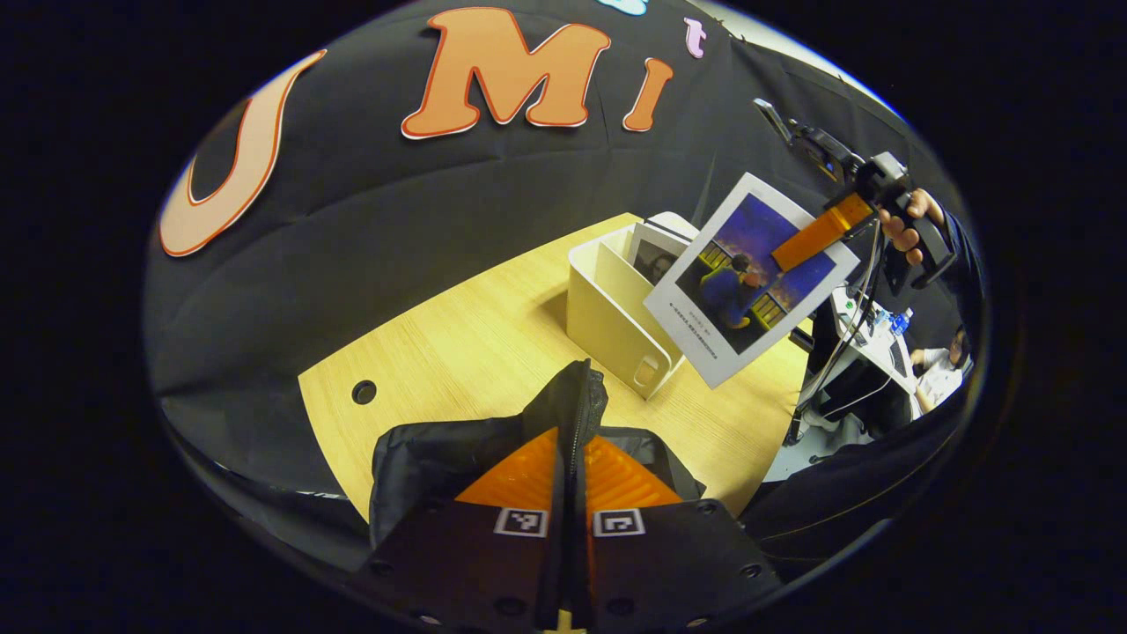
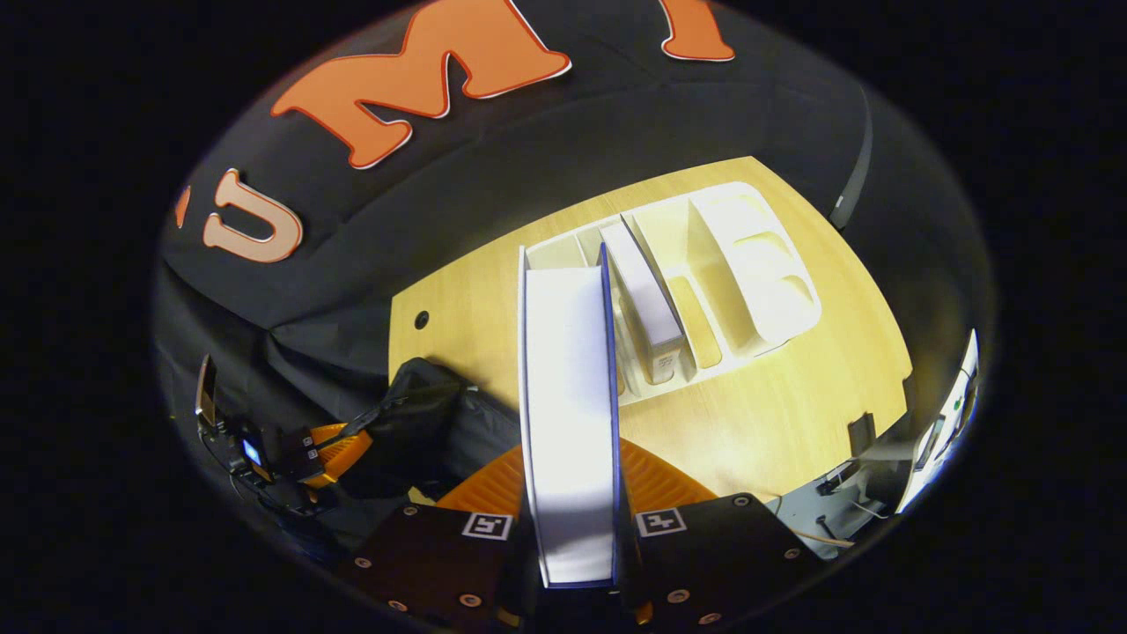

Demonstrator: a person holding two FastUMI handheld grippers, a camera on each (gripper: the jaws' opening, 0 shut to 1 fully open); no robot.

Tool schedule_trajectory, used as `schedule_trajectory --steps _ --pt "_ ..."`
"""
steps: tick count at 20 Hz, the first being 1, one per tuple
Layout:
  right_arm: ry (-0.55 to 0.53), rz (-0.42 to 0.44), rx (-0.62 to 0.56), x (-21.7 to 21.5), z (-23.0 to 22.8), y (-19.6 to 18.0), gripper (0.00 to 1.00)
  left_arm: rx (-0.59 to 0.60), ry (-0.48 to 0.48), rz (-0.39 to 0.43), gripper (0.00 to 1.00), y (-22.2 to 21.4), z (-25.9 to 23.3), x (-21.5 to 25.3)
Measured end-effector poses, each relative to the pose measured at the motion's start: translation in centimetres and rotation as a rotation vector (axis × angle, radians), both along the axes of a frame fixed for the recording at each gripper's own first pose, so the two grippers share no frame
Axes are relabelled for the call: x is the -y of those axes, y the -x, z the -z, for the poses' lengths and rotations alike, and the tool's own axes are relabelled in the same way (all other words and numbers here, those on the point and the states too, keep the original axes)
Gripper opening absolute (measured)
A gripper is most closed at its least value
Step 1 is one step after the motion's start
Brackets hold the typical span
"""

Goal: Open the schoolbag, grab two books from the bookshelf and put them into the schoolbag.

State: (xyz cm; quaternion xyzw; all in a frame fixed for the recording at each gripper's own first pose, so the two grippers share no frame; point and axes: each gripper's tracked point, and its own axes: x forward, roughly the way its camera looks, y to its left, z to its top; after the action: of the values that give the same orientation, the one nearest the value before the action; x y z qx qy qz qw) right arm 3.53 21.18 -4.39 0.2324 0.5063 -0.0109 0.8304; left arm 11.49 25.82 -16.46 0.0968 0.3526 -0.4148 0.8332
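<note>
Schoolbag (image 1: pixel 458 458) of black fabric sits at the near edge of the pale wooden surface (image 1: pixel 467 343), slumped and creased. In the left gripper view, the left gripper (image 1: pixel 570 440) has its fingers clamped together on a raised fold of the bag's fabric with a zipper edge, lifting it into a peak.

In the right gripper view, the right gripper (image 2: pixel 574 493) has its fingers clamped on a book (image 2: pixel 568 396), one on each cover. The book is seen edge-on: a thick white block of pages between thin blue covers. The bag (image 2: pixel 423 414) lies to the lower left, with the left gripper (image 2: pixel 339 445) at its side.

From the left gripper view, the same book (image 1: pixel 748 277) hangs in the air above the surface, tilted, just in front of the shelf. Its cover has a white border around a dark blue picture of a seated figure. A hand (image 1: pixel 907 224) holds the right gripper (image 1: pixel 814 233) behind it.

Farther back stands the cream-white shelf (image 2: pixel 748 264), a divided holder. A second book (image 2: pixel 647 304) stands in one compartment, just beside the held book.
</note>
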Motion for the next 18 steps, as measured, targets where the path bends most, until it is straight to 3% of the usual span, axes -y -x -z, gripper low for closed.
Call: schedule_trajectory --steps 1,7,13,18 --pt "-0.018 0.002 0.025 -0.5 -0.4 0.2 0.36 0.006 -0.002 -0.003 0.04 -0.3 -0.1 0.1" --pt "-0.248 -0.058 0.109 -7.9 0.9 1.7 0.36 0.007 0.005 -0.020 0.04 -0.5 -0.5 0.3" --pt "-0.437 -0.037 0.026 -14.0 7.4 3.7 0.36 -0.023 0.077 -0.127 0.04 -0.7 -0.8 0.2" --pt "-0.531 -0.069 0.041 -17.9 10.2 2.1 0.35 -0.048 0.120 -0.187 0.04 0.4 -0.9 0.7"
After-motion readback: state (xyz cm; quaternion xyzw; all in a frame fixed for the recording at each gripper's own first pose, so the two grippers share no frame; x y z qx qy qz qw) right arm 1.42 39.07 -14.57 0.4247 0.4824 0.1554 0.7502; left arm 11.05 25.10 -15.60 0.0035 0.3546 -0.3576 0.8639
